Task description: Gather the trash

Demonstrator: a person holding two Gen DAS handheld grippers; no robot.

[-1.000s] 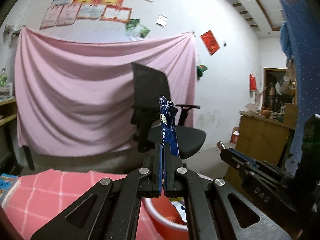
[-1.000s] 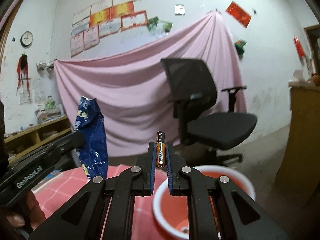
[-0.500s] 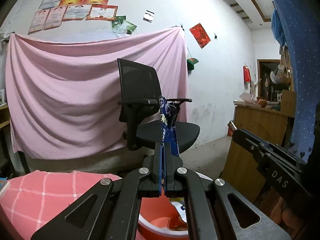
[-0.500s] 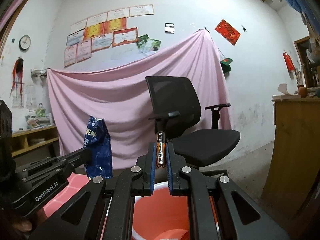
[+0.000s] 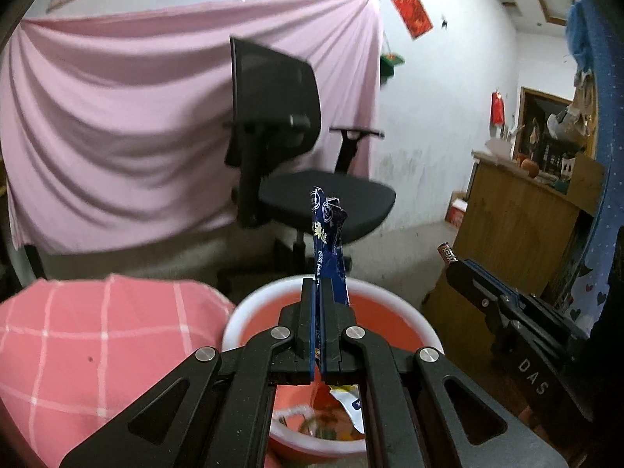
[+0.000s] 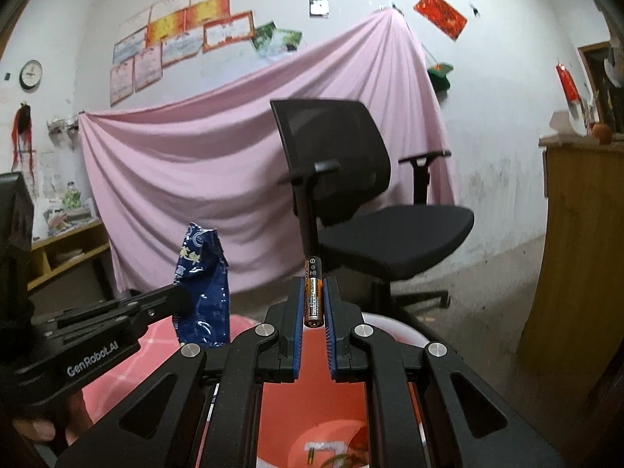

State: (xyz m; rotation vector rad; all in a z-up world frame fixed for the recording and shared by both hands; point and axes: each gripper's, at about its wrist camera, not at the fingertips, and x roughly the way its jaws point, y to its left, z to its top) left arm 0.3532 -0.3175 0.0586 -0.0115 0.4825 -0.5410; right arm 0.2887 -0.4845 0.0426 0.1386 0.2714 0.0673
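While my left gripper (image 5: 319, 308) points over the bin, its two fingers are pressed together on a blue snack wrapper (image 5: 327, 245) that stands up flat and edge-on between the pads. From this side I see the pink checked cloth (image 5: 78, 335) at the far left, touching the white rim of the red bin (image 5: 390, 300), and through the gap below my fingers some scraps of packaging (image 5: 347, 397) lying at the bottom. The wrapper sits directly above the bin's near half. At the right edge my other gripper juts in, with only the battery's tip (image 5: 445, 252) showing.

Looking along my right gripper (image 6: 313, 304), I get what the left view hides: the wrapper's broad face (image 6: 202, 292), crumpled, with white print, hanging at the tip of the left gripper (image 6: 183, 304). Further right, my right fingers are clamped on an upright AA battery (image 6: 313, 292), its black and orange label facing me, its top poking above the blue pads (image 6: 298, 312). The battery hangs over the bin (image 6: 405, 331), whose red inside fills the space beneath. A black office chair (image 6: 351, 195) stands behind against a pink sheet (image 6: 175, 179).
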